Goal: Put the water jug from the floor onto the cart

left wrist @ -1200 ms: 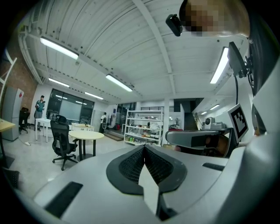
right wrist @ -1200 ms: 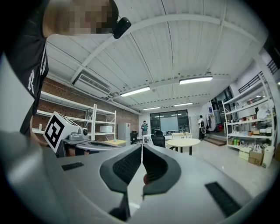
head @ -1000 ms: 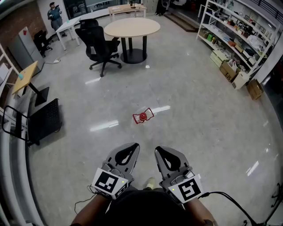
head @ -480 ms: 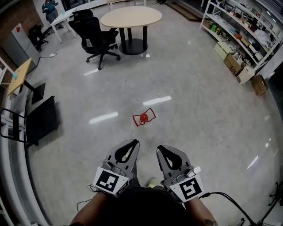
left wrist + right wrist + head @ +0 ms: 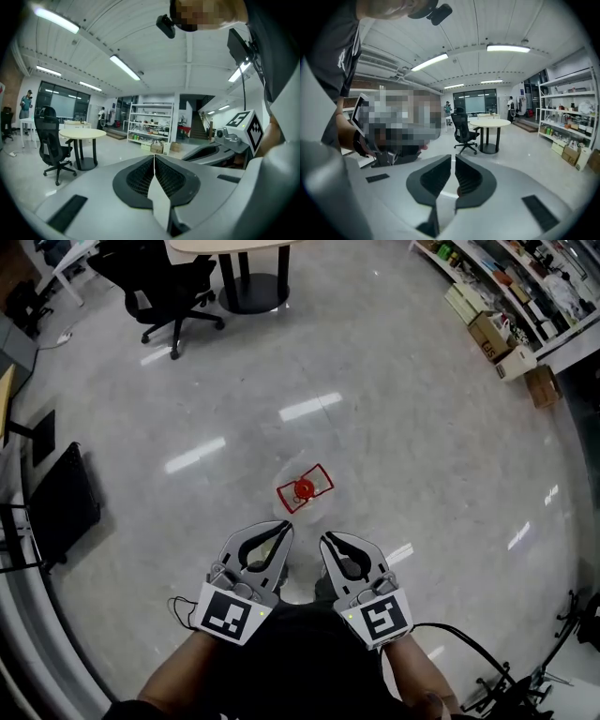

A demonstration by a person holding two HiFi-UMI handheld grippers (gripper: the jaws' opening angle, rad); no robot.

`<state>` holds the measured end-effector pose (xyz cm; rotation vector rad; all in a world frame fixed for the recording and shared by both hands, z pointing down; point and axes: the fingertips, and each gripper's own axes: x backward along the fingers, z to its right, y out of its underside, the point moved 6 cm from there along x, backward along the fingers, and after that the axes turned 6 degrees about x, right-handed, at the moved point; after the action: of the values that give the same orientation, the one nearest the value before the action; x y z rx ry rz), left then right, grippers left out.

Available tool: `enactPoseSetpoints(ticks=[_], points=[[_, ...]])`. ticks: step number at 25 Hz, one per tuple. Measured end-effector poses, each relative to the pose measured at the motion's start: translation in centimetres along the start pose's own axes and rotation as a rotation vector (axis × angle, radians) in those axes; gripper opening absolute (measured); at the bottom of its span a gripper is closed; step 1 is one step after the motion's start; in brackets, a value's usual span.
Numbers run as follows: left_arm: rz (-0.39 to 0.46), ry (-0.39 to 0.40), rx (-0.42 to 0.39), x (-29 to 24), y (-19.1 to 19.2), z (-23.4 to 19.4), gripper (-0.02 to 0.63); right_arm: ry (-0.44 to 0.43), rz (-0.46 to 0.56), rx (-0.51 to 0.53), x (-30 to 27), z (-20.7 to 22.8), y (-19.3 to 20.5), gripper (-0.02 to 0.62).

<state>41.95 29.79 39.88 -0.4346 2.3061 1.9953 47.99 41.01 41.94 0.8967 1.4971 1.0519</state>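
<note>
The water jug (image 5: 303,489) stands on the grey floor, seen from above as a clear body with a red cap and a red handle frame. Both grippers hover side by side just short of it. My left gripper (image 5: 284,527) has its tips below and slightly left of the jug, with the jaws shut and empty (image 5: 153,158). To its right, my right gripper (image 5: 325,539) is also shut with nothing in it (image 5: 453,159). Neither touches the jug. The jug does not show in either gripper view. A black mesh-sided cart (image 5: 64,495) stands at the far left.
A black office chair (image 5: 155,277) and a round table's base (image 5: 251,287) stand farther off on the floor. Shelves (image 5: 534,277) and cardboard boxes (image 5: 492,334) line the right side. A cable (image 5: 469,645) trails from the right gripper.
Both grippers have come forward and down toward the jug, which now lies much closer to their tips. The table and chair have slid toward the top edge. Jaws stayed shut.
</note>
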Motion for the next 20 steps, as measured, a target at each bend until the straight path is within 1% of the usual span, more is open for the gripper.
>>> enactPoseSetpoints(ticks=[2, 3, 5, 6, 8, 10, 12, 15, 17, 20], points=[[-0.036, 0.020, -0.026, -1.6, 2.3, -1.8, 0.005, -0.013, -0.076, 0.025, -2.6, 0.4, 2.4, 0.005], [-0.049, 0.024, -0.030, -2.3, 3.6, -2.6, 0.005, -0.016, -0.128, 0.018, -3.9, 0.6, 4.4, 0.007], [-0.061, 0.015, -0.013, -3.7, 6.1, -3.8, 0.005, -0.018, -0.233, -0.003, -6.7, 1.5, 9.7, 0.042], [-0.066, 0.004, 0.004, -4.4, 7.2, -4.3, 0.005, -0.028, -0.285, 0.010, -8.3, 2.3, 12.6, 0.070], [-0.091, -0.019, 0.042, -5.1, 9.5, -5.4, 0.005, -0.074, -0.395, 0.073, -11.9, 3.6, 18.1, 0.105], [-0.140, -0.040, 0.079, -5.0, 11.9, -6.4, 0.005, -0.143, -0.496, 0.148, -15.4, 3.9, 22.6, 0.123], [-0.188, -0.056, 0.104, -4.7, 14.1, -7.3, 0.005, -0.203, -0.566, 0.209, -18.4, 3.7, 25.8, 0.131], [-0.222, -0.079, 0.130, -5.0, 16.4, -8.5, 0.005, -0.266, -0.651, 0.284, -21.7, 4.1, 29.5, 0.147], [-0.234, -0.091, 0.137, -5.4, 17.3, -9.0, 0.005, -0.306, -0.717, 0.334, -23.3, 4.4, 32.1, 0.169], [-0.224, -0.110, 0.158, -5.8, 18.2, -9.8, 0.005, -0.368, -0.808, 0.415, -25.4, 4.4, 35.6, 0.196]])
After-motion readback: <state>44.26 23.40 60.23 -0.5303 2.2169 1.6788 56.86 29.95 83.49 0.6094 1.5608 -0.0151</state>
